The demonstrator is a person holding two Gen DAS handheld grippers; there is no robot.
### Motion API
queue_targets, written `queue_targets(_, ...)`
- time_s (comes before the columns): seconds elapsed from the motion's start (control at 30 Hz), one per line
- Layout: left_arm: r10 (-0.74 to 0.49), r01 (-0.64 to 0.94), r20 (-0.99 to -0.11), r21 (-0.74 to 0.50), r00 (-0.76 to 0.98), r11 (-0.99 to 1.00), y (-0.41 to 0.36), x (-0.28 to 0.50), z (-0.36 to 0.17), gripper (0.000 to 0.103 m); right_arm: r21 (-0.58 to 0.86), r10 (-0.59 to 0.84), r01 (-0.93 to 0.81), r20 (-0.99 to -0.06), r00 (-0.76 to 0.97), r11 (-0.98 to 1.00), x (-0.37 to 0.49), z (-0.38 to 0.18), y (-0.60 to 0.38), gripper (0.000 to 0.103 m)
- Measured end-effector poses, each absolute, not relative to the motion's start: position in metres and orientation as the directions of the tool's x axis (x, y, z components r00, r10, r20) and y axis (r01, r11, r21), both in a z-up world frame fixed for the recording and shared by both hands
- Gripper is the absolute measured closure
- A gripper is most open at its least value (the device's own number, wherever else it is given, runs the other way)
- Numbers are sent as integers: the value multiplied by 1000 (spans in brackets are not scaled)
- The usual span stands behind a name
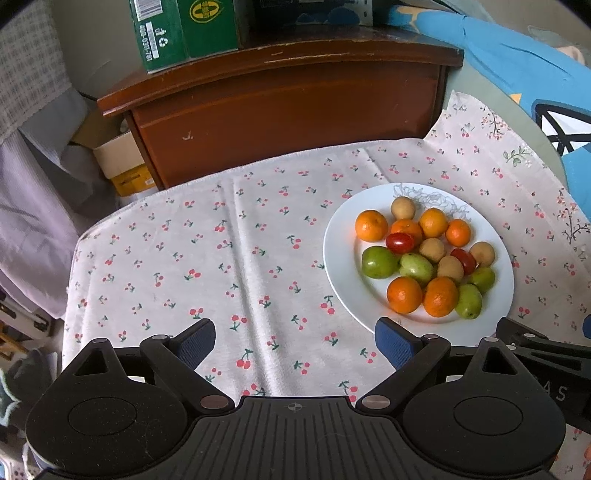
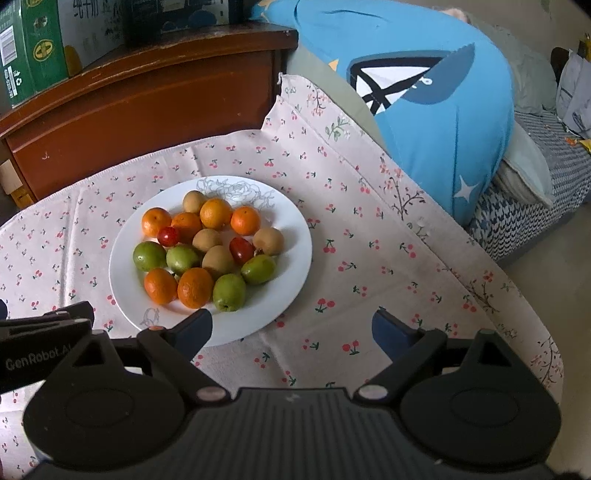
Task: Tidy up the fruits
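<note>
A white plate point(image 1: 340, 266) point(image 2: 291, 243) on the cherry-print cloth point(image 1: 207, 258) point(image 2: 369, 266) holds a mixed pile of fruit: several oranges point(image 1: 371, 225) point(image 2: 195, 288), several green fruits point(image 1: 378, 262) point(image 2: 149, 255), several tan round fruits point(image 1: 403, 207) point(image 2: 268, 240) and two red cherry tomatoes point(image 1: 399, 242) point(image 2: 242, 250). My left gripper point(image 1: 295, 341) is open over bare cloth, left of the plate's near rim. My right gripper point(image 2: 291, 332) is open at the plate's near right rim, its left pad above the rim. Nothing is between either pair of fingers.
A dark wooden cabinet point(image 1: 288, 99) point(image 2: 147, 96) stands behind the table with green cartons point(image 1: 181, 29) point(image 2: 29, 48) on top. A blue plush cushion point(image 1: 517, 66) point(image 2: 424, 85) lies at the right on a sofa. Cardboard boxes point(image 1: 122, 162) sit at the far left.
</note>
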State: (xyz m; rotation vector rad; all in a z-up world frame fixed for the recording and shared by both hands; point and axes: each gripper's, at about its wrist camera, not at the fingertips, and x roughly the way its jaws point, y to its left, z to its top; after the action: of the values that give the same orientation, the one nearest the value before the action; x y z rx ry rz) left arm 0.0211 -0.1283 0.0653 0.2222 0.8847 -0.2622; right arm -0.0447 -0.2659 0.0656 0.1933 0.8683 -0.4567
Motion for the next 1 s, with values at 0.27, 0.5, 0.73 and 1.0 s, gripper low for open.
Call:
queue_targets(0.27,-126,308,-794,79,594,948,-126,24,60,8,-37,-315,458,-776,546,888,-40,62,-264,10)
queue_targets(0.5,-108,305,-792,103,601,947,-126,23,58,8,-43,-313,453,-780,542,891,-39,59,-261,10)
queue_targets(0.73,-98,300,-786,115,610,947,-122,18,58,8,-54,-319,452,-781,537,891,-40,55,-258,10)
queue_targets(1.0,-86,272,-798,100,596,957,-105,7,51,8,-79,-311,422,-798,517,903,-42,44,-246,10)
